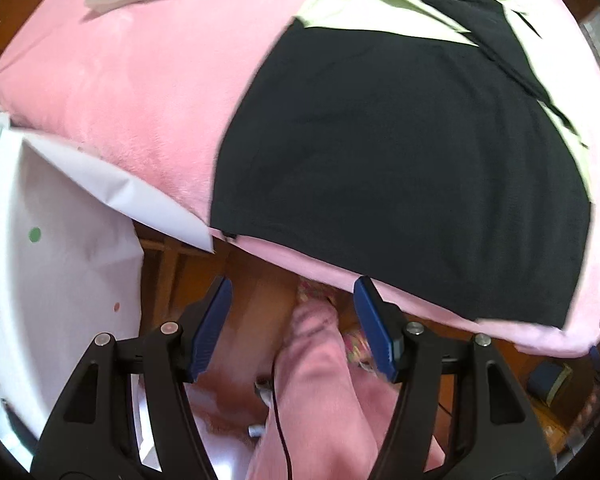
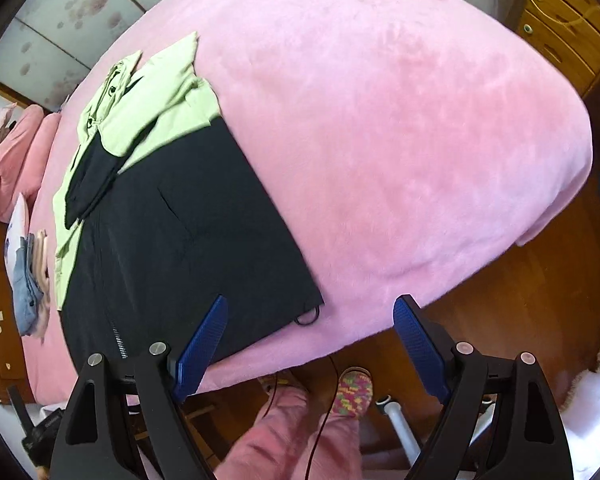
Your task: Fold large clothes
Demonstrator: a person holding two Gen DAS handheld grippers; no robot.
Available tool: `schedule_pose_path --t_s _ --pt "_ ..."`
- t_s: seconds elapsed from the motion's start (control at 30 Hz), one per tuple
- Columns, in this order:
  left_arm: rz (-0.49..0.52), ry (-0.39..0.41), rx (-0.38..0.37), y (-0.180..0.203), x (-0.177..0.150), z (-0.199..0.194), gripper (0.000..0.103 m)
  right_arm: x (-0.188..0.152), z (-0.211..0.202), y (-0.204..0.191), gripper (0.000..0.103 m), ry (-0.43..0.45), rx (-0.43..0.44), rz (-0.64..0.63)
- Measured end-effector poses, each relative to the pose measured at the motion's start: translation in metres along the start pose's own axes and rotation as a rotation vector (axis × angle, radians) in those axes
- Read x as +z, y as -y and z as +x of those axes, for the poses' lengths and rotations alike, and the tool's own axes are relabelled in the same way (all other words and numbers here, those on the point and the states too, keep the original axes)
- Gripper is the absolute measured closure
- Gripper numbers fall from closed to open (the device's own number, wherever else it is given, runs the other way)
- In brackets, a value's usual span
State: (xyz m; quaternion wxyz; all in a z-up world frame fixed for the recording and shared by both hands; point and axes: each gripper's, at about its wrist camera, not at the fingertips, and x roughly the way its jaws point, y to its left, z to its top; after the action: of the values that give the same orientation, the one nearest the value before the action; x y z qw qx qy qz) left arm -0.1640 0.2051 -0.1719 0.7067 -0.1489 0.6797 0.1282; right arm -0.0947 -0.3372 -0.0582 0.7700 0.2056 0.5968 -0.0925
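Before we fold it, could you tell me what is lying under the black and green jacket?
The jacket lies flat on the pink blanket covering the bed. Whatever lies beneath the jacket itself is hidden by its cloth.

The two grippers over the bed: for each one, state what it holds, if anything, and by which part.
Nothing is held. The left gripper and right gripper both stand open and empty at the bed's edge, near the hem of the black and green jacket.
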Motion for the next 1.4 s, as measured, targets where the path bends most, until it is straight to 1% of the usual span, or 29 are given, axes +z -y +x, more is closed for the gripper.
schedule_pose_path --t_s 0.07,0.17,0.23,0.27,0.33,0.4,0.43,0.47,0.53,0.6,0.63,0.67,0.7,0.77,0.83,0.9,0.93,0.97,1.03,1.1,1.2,1.27,1.37,1.4 --pt "0.034 -0.021 -0.01 0.012 0.013 -0.018 0.043 0.019 -0.016 -0.005 0.017 0.012 0.004 -0.034" --pt "0.102 -0.02 -0.024 0.032 0.046 -0.047 0.043 0.059 -0.033 -0.023 0.017 0.004 0.029 -0.106" --pt "0.155 -0.012 -0.038 0.046 0.075 -0.064 0.043 0.087 -0.039 -0.035 0.016 -0.007 0.057 -0.134" --pt "0.188 -0.008 -0.044 0.054 0.094 -0.073 0.043 0.102 -0.042 -0.044 0.016 -0.015 0.074 -0.144" --pt "0.249 -0.005 -0.034 0.068 0.129 -0.086 0.043 0.138 -0.046 -0.065 0.014 -0.025 0.116 -0.162" --pt "0.33 -0.02 -0.006 0.082 0.166 -0.094 0.043 0.181 -0.047 -0.088 0.013 -0.04 0.172 -0.157" --pt "0.383 -0.041 0.017 0.09 0.191 -0.096 0.043 0.197 -0.047 -0.098 0.012 -0.048 0.187 -0.153" --pt "0.415 -0.059 0.03 0.095 0.211 -0.099 0.043 0.219 -0.047 -0.112 0.012 -0.053 0.203 -0.15" --pt "0.494 -0.105 0.072 0.109 0.261 -0.098 0.043 0.257 -0.048 -0.144 0.011 -0.06 0.217 -0.152" --pt "0.554 -0.145 0.096 0.121 0.312 -0.097 0.043 0.3 -0.045 -0.176 0.01 -0.076 0.216 -0.155" --pt "0.583 -0.173 0.096 0.129 0.341 -0.093 0.042 0.315 -0.044 -0.201 0.01 -0.085 0.212 -0.159" --pt "0.599 -0.189 0.1 0.136 0.364 -0.09 0.042 0.338 -0.039 -0.219 0.01 -0.101 0.203 -0.168" --pt "0.613 -0.203 0.11 0.144 0.396 -0.085 0.04 0.359 -0.032 -0.236 0.01 -0.12 0.194 -0.176" --pt "0.614 -0.216 0.141 0.154 0.454 -0.069 0.035 0.403 -0.016 -0.269 0.01 -0.159 0.174 -0.176" --pt "0.588 -0.249 0.155 0.169 0.509 -0.056 0.034 0.448 0.002 -0.295 0.01 -0.177 0.15 -0.147" --pt "0.534 -0.279 0.125 0.179 0.552 -0.045 0.034 0.49 0.019 -0.324 0.01 -0.172 0.146 -0.082" --pt "0.487 -0.294 0.087 0.188 0.579 -0.039 0.034 0.51 0.031 -0.336 0.01 -0.184 0.155 -0.056" --pt "0.453 -0.291 0.061 0.196 0.598 -0.038 0.034 0.525 0.042 -0.347 0.01 -0.202 0.164 -0.051" --pt "0.386 -0.25 0.02 0.214 0.632 -0.032 0.033 0.557 0.07 -0.371 0.01 -0.255 0.167 -0.091" --pt "0.335 -0.237 0.002 0.237 0.664 -0.01 0.033 0.579 0.097 -0.387 0.01 -0.297 0.175 -0.127" --pt "0.289 -0.23 -0.027 0.268 0.698 0.02 0.033 0.609 0.142 -0.4 0.01 -0.341 0.167 -0.115" --pt "0.257 -0.204 -0.098 0.287 0.718 0.035 0.033 0.626 0.173 -0.404 0.01 -0.347 0.212 -0.081" --pt "0.19 -0.14 -0.279 0.308 0.739 0.055 0.033 0.641 0.217 -0.406 0.01 -0.392 0.259 -0.063" --pt "0.169 -0.116 -0.322 0.312 0.744 0.06 0.033 0.643 0.232 -0.406 0.01 -0.405 0.27 -0.057"
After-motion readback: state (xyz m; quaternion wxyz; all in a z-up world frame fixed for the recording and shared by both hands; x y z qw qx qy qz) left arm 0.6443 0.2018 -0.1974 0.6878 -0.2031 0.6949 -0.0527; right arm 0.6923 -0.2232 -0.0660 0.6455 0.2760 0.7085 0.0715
